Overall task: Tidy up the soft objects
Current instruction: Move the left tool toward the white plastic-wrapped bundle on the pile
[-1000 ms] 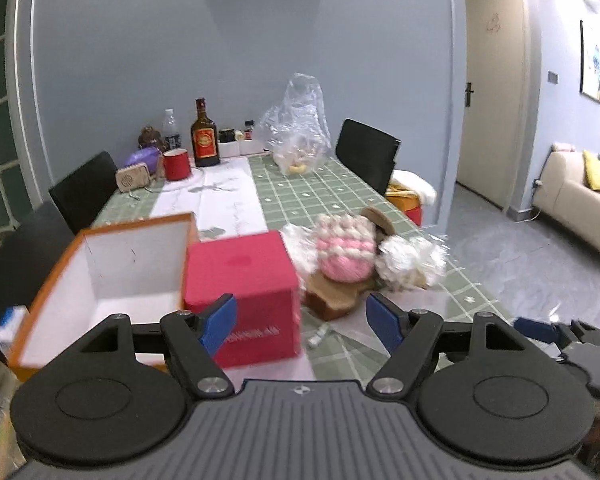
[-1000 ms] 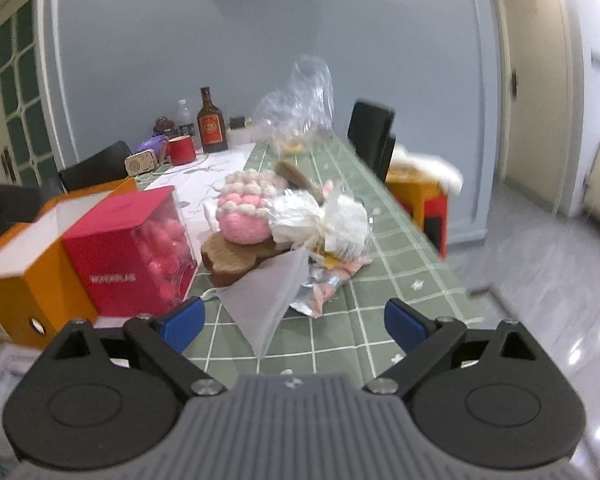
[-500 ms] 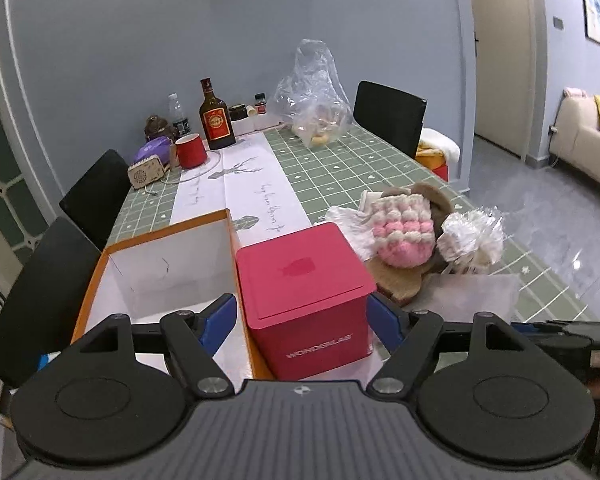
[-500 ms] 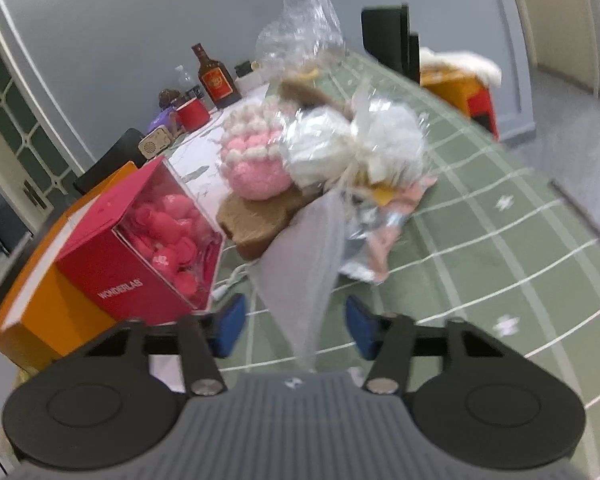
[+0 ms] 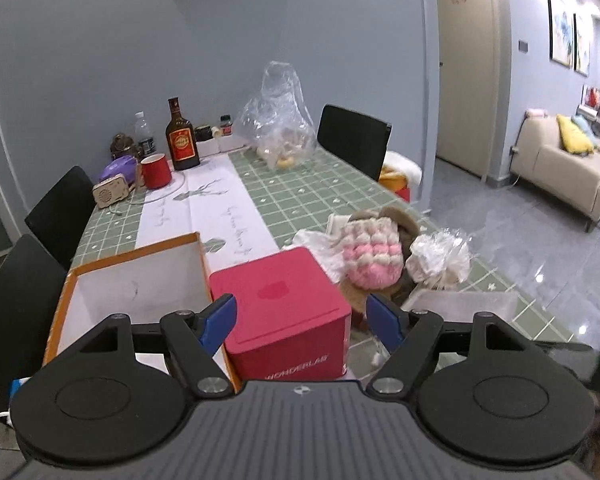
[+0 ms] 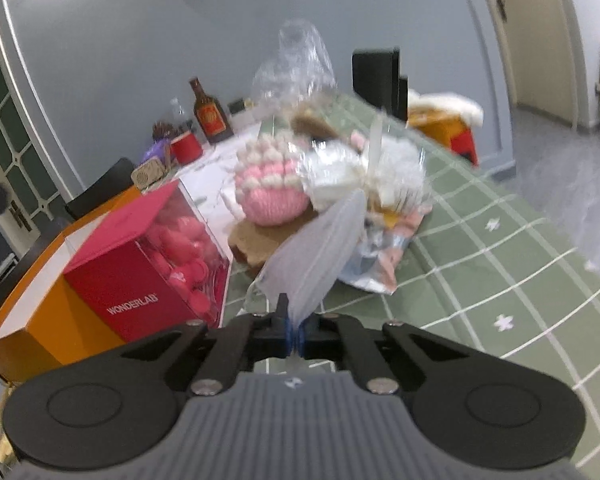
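Note:
A pile of soft objects lies at the table's near right: a pink-and-white knitted ball (image 5: 374, 254) (image 6: 270, 184), a white fluffy bundle in cellophane (image 5: 440, 258) (image 6: 366, 178) and a brown plush piece (image 6: 260, 242). My right gripper (image 6: 294, 334) is shut on the edge of a translucent white bag (image 6: 320, 256), which also shows in the left wrist view (image 5: 460, 304). My left gripper (image 5: 302, 316) is open and empty, above a red WONDERLAB box (image 5: 284, 308) beside an open orange box (image 5: 136, 280).
At the far end of the green checked table (image 5: 312, 196) stand a brown bottle (image 5: 182, 142), a red mug (image 5: 156, 170), a small speaker (image 5: 110, 194) and a clear plastic bag (image 5: 280, 126). Black chairs (image 5: 354, 138) flank the table.
My right gripper has closed on the translucent bag and moved in toward the pile. My left gripper has risen and now looks down on the red and orange boxes.

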Demonstrator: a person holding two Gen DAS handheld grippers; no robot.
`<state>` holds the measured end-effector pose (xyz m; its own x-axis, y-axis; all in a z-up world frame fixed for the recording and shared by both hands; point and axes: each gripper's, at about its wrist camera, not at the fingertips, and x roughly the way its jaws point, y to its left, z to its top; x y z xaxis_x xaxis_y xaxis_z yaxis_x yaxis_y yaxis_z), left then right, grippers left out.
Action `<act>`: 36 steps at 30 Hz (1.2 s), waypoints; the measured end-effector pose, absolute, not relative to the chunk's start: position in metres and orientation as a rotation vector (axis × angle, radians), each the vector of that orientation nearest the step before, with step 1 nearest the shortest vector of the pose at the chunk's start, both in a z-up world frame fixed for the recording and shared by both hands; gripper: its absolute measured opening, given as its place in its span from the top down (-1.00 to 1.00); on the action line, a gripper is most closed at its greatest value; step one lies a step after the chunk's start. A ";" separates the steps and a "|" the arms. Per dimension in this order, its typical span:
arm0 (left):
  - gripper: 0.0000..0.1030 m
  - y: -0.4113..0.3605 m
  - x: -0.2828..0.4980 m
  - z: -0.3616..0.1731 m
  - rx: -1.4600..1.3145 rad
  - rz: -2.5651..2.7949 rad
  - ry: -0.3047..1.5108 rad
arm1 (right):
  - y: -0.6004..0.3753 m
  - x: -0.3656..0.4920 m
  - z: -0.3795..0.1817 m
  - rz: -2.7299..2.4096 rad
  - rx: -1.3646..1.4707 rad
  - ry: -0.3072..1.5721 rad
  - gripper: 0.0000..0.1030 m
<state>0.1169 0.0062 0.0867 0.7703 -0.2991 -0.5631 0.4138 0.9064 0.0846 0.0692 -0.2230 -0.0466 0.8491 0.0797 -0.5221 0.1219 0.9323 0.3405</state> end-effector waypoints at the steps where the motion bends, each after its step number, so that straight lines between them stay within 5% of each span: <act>1: -0.68 0.008 0.117 0.087 0.201 -0.391 0.566 | -0.222 0.063 -0.043 -0.030 0.367 0.548 0.99; 9: -0.69 0.010 0.116 0.090 0.149 -0.400 0.560 | -0.228 0.028 -0.025 -0.024 0.361 0.444 0.99; 24: -0.70 -0.059 0.143 0.065 0.291 -0.536 0.672 | -0.232 0.019 -0.074 0.057 0.354 0.489 1.00; 36: -0.73 -0.148 0.159 0.027 0.506 -0.623 0.550 | -0.254 0.008 -0.093 0.012 0.358 0.461 1.00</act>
<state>0.1593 -0.1483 0.0272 0.6813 -0.4005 -0.6127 0.6574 0.7029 0.2716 0.0078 -0.2540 -0.0930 0.8965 0.0919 -0.4333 0.0685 0.9377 0.3405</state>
